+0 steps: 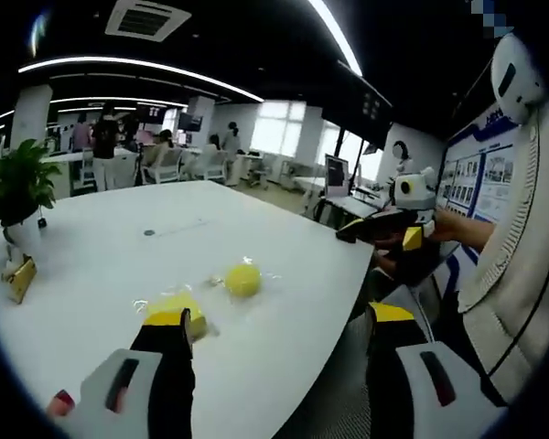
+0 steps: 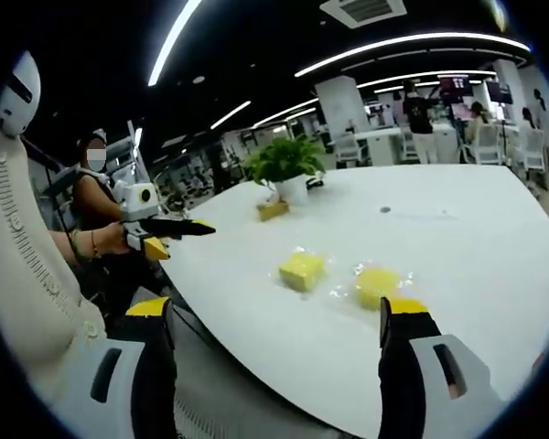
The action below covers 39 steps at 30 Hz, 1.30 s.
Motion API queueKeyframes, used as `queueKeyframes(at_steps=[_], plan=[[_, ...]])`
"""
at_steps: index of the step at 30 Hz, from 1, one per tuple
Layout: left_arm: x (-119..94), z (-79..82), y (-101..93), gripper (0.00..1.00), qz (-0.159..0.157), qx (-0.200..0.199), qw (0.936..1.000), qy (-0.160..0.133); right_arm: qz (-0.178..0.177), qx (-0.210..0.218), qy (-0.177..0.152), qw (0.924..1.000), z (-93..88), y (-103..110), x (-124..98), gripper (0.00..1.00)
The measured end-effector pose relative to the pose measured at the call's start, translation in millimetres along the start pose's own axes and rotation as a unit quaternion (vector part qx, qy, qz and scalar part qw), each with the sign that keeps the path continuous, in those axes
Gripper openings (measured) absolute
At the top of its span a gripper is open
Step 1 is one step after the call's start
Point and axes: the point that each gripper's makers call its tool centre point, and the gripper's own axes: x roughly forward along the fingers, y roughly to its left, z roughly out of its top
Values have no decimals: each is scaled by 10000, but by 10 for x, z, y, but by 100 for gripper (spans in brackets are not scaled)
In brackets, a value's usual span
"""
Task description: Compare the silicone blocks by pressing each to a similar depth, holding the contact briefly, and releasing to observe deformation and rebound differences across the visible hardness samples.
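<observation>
Two yellow silicone blocks in clear wrap lie on the white table. In the left gripper view the square block sits just beyond my left jaw tip, and the rounder block lies a little farther right. My left gripper is open and holds nothing; its right jaw hangs past the table edge. In the right gripper view the square block and the rounder block lie ahead of the open, empty right gripper. Each gripper also shows in the other's view, held off the table's side: right gripper, left gripper.
A potted plant stands on the table with a small yellowish object beside it. A large white ribbed shape is close by the person. People and chairs fill the office behind.
</observation>
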Motion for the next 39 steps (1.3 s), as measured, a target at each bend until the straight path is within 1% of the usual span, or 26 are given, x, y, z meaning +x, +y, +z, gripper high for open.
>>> queueKeyframes(at_steps=[7,9,12,17,21,24,25,27,28,29,31,33,34,36,37,38,39], plan=[[15,-101,7,77,24,-108,9998,179,-85,71,-57,9999,-48,-47,-58,86],[25,-128,53,78,157,-98,9995,247,-154,103,-52,9998,-74,-85,-71,86],[34,-123,49,79,152,-223,9994,229,-173,139,-87,9997,-84,-114,-92,86],[70,-173,-15,80,28,-197,9991,362,-206,174,-125,9996,-96,-164,-113,85],[121,-167,38,83,162,-189,9990,384,-281,213,-178,9992,-100,-229,-126,85],[202,-110,50,82,121,-421,9985,342,-274,262,-199,9991,-115,-258,-124,85],[244,-90,34,80,48,-589,9977,328,-278,267,-195,9991,-123,-265,-122,85],[306,-33,22,80,-25,-755,9969,216,-286,291,-200,9990,-136,-284,-123,85],[336,-7,17,80,-56,-913,9957,158,-289,323,-222,9988,-137,-298,-126,85],[381,52,20,79,-118,-1093,9939,-1,-295,341,-237,9987,-137,-306,-127,85],[445,129,27,77,-196,-1475,9887,-197,-308,372,-253,9985,-143,-332,-125,85],[526,196,42,75,-309,-2029,9782,-324,-312,380,-244,9985,-153,-359,-118,84],[579,260,76,76,-337,-2297,9715,-474,-313,402,-246,9984,-154,-384,-114,84],[675,317,164,75,-305,-2737,9595,-590,-320,429,-251,9983,-144,-423,-108,84],[717,331,202,75,-269,-2914,9543,-609,-324,435,-248,9982,-142,-439,-105,84],[780,325,246,76,-281,-3075,9496,-549,-329,438,-248,9982,-140,-455,-101,84],[824,338,283,76,-255,-3144,9473,-561,-329,453,-256,9981,-137,-475,-94,83]])
